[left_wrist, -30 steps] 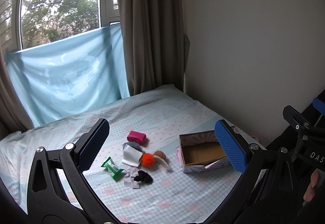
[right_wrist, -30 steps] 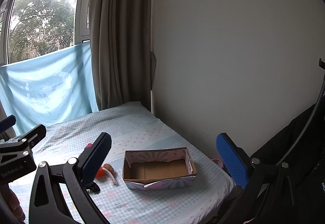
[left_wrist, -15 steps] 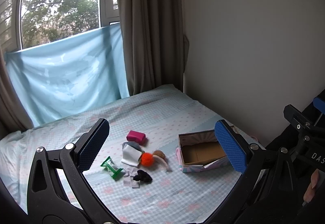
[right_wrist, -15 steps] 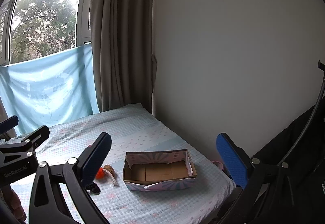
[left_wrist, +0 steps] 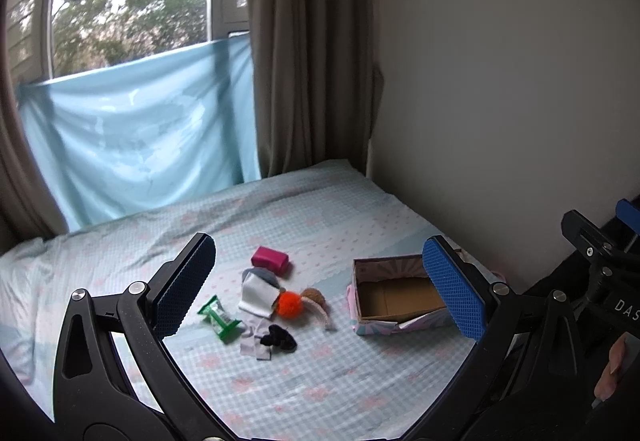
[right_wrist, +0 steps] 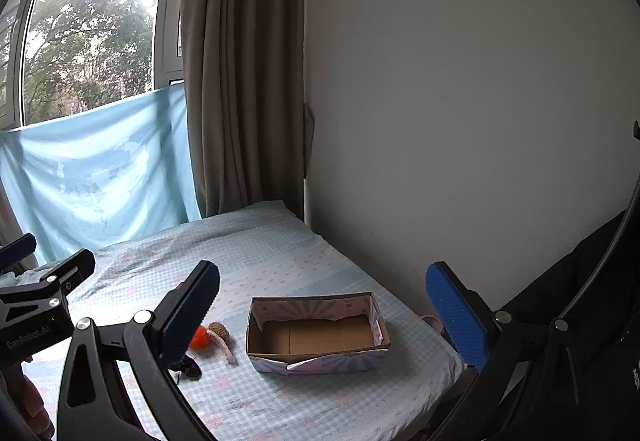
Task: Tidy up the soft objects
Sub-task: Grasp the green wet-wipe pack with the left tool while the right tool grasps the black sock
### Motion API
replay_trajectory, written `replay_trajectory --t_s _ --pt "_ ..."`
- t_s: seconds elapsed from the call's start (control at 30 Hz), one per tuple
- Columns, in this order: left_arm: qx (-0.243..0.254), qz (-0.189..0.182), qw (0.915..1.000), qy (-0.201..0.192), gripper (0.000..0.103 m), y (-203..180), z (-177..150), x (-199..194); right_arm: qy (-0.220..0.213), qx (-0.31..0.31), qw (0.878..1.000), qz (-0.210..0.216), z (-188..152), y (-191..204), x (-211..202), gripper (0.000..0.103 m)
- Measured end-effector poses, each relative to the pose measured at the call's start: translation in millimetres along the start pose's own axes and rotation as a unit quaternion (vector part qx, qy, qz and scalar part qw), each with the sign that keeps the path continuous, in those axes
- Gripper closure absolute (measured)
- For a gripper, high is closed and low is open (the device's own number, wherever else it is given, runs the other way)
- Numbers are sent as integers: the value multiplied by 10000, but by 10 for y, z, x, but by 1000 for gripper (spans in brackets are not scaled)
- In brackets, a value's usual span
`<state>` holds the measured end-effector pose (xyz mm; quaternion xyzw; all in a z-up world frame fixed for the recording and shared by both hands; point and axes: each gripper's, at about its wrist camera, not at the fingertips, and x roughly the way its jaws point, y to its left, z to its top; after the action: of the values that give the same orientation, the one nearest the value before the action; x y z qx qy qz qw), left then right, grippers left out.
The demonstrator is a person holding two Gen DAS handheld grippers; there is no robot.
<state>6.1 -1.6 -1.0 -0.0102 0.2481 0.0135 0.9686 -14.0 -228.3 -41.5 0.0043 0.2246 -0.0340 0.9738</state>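
1. Left gripper and right gripper: fingers spread wide, nothing held, both hanging well above the bed.
2. Soft items lie in a loose heap left of the box: pink block, grey cloth, orange pompom, black scrap, green wrapper. Box looks empty.
3. Risk: items touch and overlap; a pinch on the pompom may drag the cloth along.
4. Risk: thin cloth on a soft sheet; fingers may catch the bedding instead.
5. Risk: box sits near the right bed edge; a nudge during release could push it off.
6. Risk: light cardboard walls may fold if struck.
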Motion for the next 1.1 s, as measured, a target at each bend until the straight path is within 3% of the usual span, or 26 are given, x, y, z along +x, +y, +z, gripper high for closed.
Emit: replay_trajectory --t_s 0.3,0.5,0.77,1.1 --pt "-403 727 9959 364 0 414 -239 109 175 -291 9974 638 -119 234 190 0" --pt "-519 858 9927 672 0 944 -472 342 549 -233 9947 841 -348 675 452 0" --pt "-535 713 9895 1134 0 1703 -798 1033 1039 129 9917 750 -769 1318 929 0" --pt "-685 398 9804 1803 1 2419 -1575 2384 1634 532 9828 674 -1686 2142 1813 0"
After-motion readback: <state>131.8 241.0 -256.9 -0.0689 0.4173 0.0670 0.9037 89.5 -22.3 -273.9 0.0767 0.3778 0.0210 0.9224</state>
